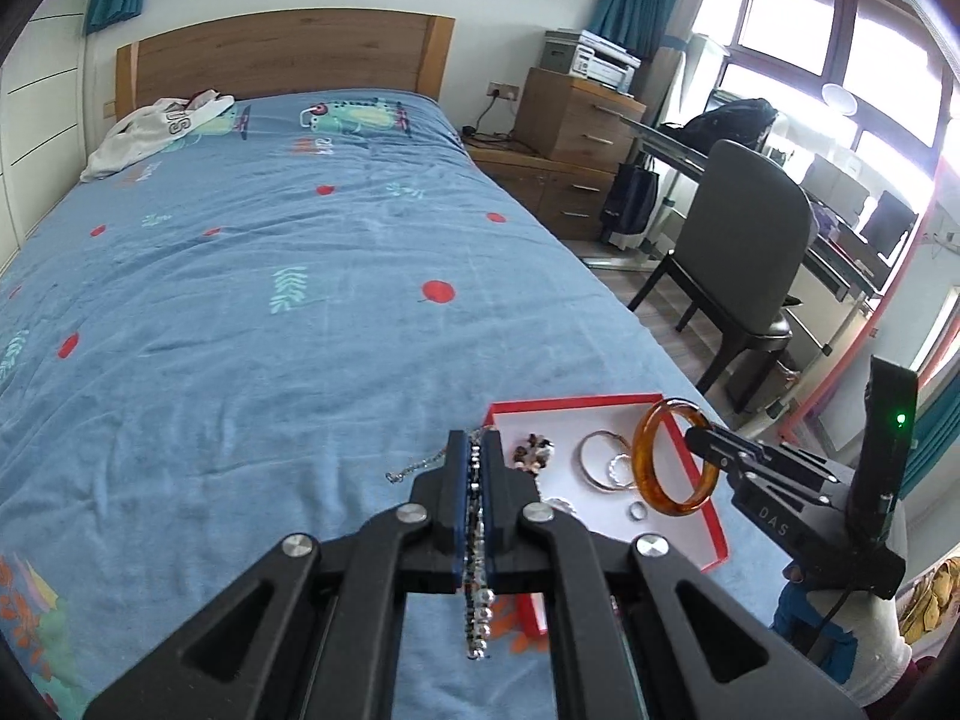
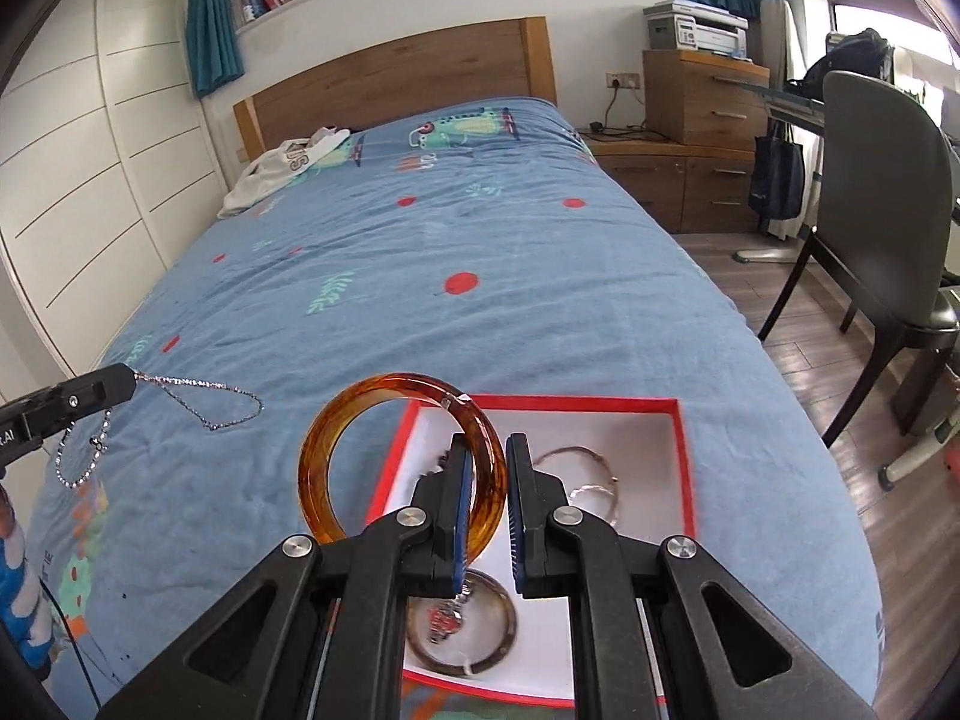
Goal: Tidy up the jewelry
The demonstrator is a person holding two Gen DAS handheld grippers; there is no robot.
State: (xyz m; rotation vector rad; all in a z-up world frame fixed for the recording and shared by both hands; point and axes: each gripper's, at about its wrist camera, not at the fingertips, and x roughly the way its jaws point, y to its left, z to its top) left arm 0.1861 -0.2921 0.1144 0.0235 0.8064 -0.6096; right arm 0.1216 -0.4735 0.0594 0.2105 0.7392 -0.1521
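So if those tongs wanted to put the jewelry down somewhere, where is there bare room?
The blue bedspread is bare from the red-edged box up to the white garment near the headboard. Inside the box, the far right corner is bare white; the middle and near side are crowded with bangles, thin rings and beads.

Right wrist view: box (image 2: 681,456) near edge hidden under fingers (image 2: 519,516). Dark bangle (image 2: 509,630) below fingers partly covered; charm inside it blurred. Thin bangles (image 2: 591,483) right of fingers motion-blurred. Left wrist view: chain (image 1: 477,540) mid-length hidden between fingers (image 1: 493,498); small ring (image 1: 637,511) right of fingers too small to detail.
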